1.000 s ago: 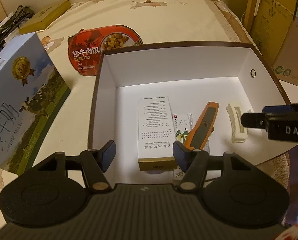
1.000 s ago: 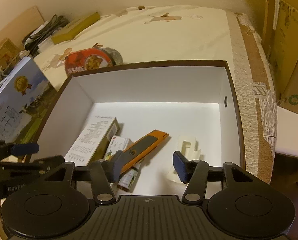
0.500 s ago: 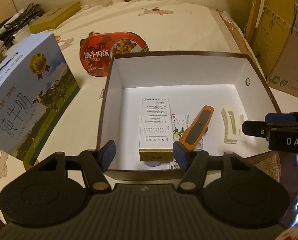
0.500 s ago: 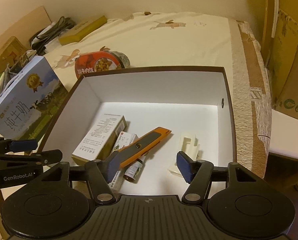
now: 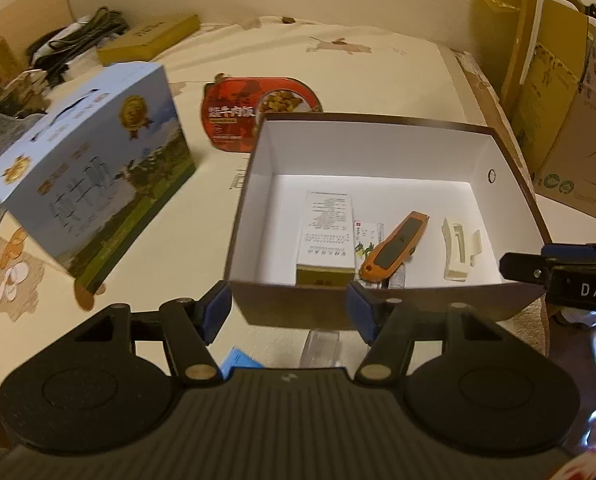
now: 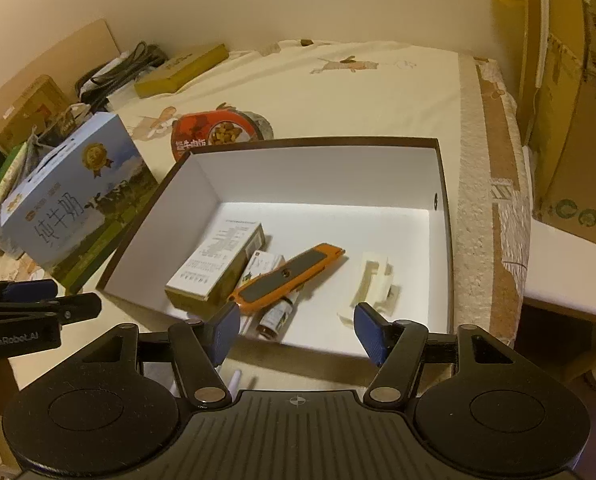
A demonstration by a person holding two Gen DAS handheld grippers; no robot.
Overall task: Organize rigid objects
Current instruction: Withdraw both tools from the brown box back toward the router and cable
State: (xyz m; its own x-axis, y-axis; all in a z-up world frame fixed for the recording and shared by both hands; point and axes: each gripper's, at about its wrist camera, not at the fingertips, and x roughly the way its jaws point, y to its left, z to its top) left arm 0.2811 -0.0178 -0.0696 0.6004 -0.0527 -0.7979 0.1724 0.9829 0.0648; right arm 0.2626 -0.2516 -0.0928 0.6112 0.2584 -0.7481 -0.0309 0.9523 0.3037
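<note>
Rigid objects in white-lined box (image 6: 438, 184) on patterned counter (image 6: 338, 96): carton (image 6: 213, 264), orange utility knife (image 6: 289, 276), small bottle (image 6: 275, 316), cream plastic clip (image 6: 372, 280) | left gripper (image 5: 289, 306) released, empty, before box's near wall | right gripper (image 6: 298, 328) spread apart, empty, over near edge | milk box (image 5: 93, 168), red food tub (image 5: 253, 112) outside box

orange knife (image 6: 287, 276), white-lined brown box (image 6: 318, 176), blue carton (image 5: 93, 168)
</note>
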